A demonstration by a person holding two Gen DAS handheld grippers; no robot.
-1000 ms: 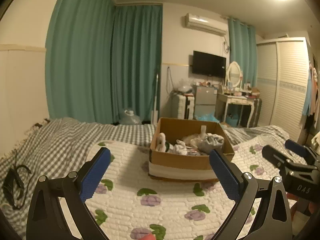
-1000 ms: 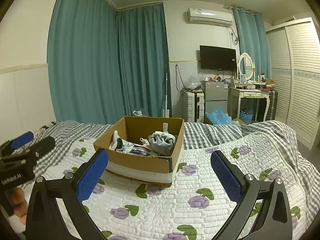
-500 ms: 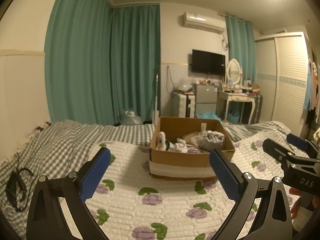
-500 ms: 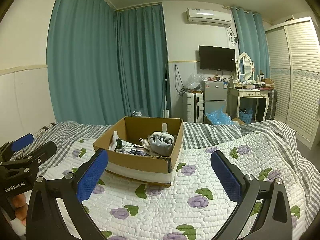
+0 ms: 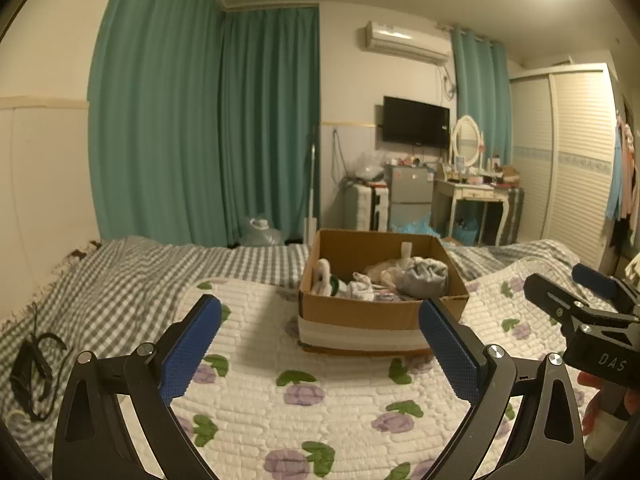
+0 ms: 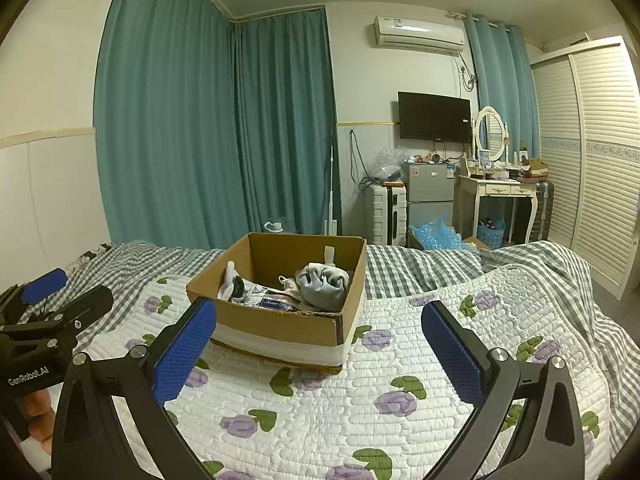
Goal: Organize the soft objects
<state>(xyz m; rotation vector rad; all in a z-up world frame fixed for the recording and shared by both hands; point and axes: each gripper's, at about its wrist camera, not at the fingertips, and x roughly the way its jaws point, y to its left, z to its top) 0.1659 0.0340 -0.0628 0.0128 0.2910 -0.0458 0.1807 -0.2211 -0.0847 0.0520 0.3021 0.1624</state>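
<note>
Your left gripper [image 5: 316, 344] and right gripper [image 6: 318, 346] both hang with fingers spread wide, grasping nothing. The cardboard box [image 5: 380, 314] of soft objects [image 6: 322, 286] sits on the floral quilt [image 6: 360, 408] toward the bed's far edge, straight ahead of both grippers and apart from both. Neither looks clearly nearer; the grey bundle [image 5: 426, 278] lies at the box's right side.

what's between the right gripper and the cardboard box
Only the flowered quilt. In the right wrist view the right gripper is open and held short of the cardboard box, with nothing else lying on that stretch.
</note>
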